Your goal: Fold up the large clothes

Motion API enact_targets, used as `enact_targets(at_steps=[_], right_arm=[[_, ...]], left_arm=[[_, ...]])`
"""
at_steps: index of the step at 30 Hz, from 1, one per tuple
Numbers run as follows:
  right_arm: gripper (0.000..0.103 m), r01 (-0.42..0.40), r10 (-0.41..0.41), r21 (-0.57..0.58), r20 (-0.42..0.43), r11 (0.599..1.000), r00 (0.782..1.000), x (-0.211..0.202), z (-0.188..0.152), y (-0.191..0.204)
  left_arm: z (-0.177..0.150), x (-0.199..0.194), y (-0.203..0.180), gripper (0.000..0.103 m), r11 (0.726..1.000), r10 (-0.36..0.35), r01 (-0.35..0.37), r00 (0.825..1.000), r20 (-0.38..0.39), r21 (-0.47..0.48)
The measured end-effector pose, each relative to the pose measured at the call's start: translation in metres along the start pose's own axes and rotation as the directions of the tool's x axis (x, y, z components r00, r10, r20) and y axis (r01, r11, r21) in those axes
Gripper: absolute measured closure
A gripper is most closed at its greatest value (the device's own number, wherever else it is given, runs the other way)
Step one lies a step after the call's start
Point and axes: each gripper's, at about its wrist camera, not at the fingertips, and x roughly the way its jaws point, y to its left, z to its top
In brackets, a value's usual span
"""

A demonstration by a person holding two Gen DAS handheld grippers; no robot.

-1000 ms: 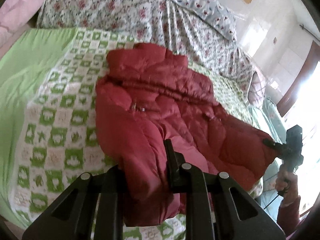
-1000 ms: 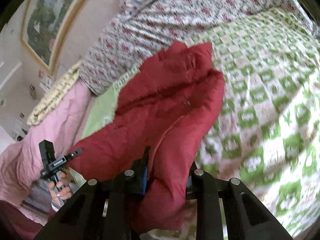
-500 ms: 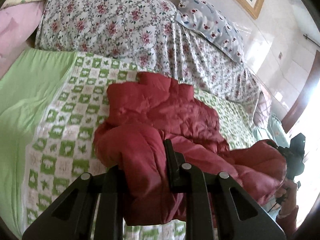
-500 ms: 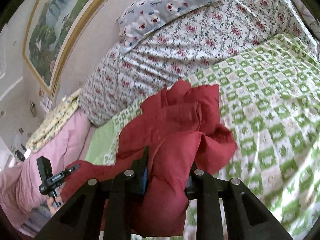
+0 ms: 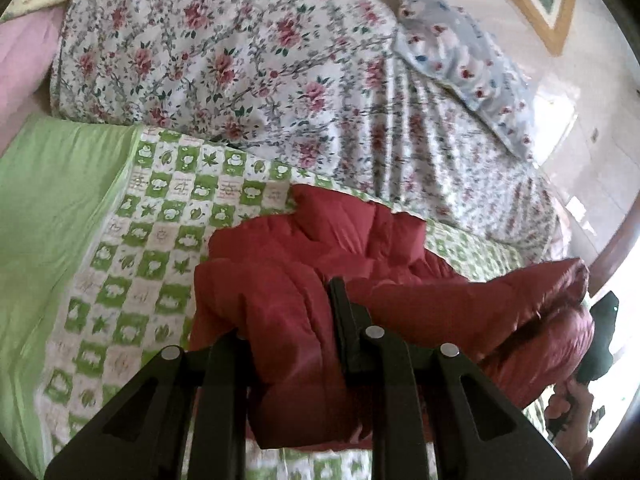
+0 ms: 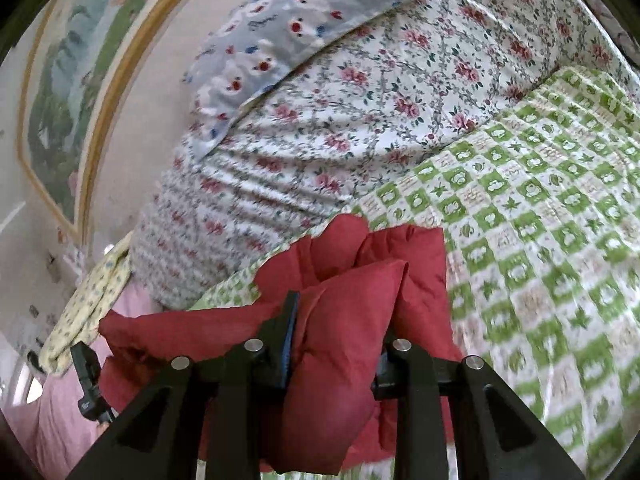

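Note:
A red puffer jacket (image 5: 360,240) lies bunched on the green-checked quilt (image 5: 140,280), its near part lifted and doubled toward its collar. My left gripper (image 5: 292,312) is shut on a thick fold of it, and the fabric hides the left finger. In the right wrist view the same jacket (image 6: 400,256) bulges between the fingers of my right gripper (image 6: 336,328). Its jaws are opening, but the pads still touch the cloth. Each view shows the other gripper at the jacket's far end: the right gripper (image 5: 600,340) in a hand (image 5: 576,404), the left gripper (image 6: 86,380).
A floral duvet (image 5: 240,60) is heaped across the bed's far side with a blue-grey pillow (image 5: 460,60) on it. A plain green sheet (image 5: 48,200) and pink bedding (image 5: 20,60) lie left. A framed picture (image 6: 60,100) hangs on the wall. The checked quilt (image 6: 540,240) stretches right.
Both grippers have carried the jacket's near edge up and forward toward the collar and the floral duvet. The jacket, earlier spread flat, is now doubled and bunched.

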Motion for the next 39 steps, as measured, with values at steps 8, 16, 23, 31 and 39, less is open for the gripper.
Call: enact_targets(at_steps=[8,16,23,31,39], right_arm=[[0.073,0.066,-0.064,0.119,-0.025,0.991,0.998,0.062,0.021,-0.039],[0.072,0.127,-0.121,0.161,-0.046,0.979,0.992,0.119,0.032,-0.063],[0.071,0.138,-0.136,0.157,-0.025,0.978,0.990,0.145,0.035,-0.077],[0.071,0.155,-0.157,0.182,-0.002,0.971,0.988,0.159,0.038,-0.086],[0.071,0.167,-0.168,0.160,-0.004,0.973,0.986,0.161,0.037,-0.084]], left_arm=[[0.023,0.069,0.013,0.083,0.998,0.045,-0.047,0.998,-0.044,-0.030],[0.031,0.134,0.023,0.082,0.995,0.094,-0.097,0.992,-0.086,-0.031],[0.040,0.166,0.034,0.082,0.994,0.080,-0.088,0.988,-0.132,-0.059],[0.041,0.132,0.029,0.078,0.999,0.041,-0.041,0.995,-0.092,-0.002],[0.027,0.078,0.021,0.063,0.999,0.023,-0.023,1.000,-0.002,0.025]])
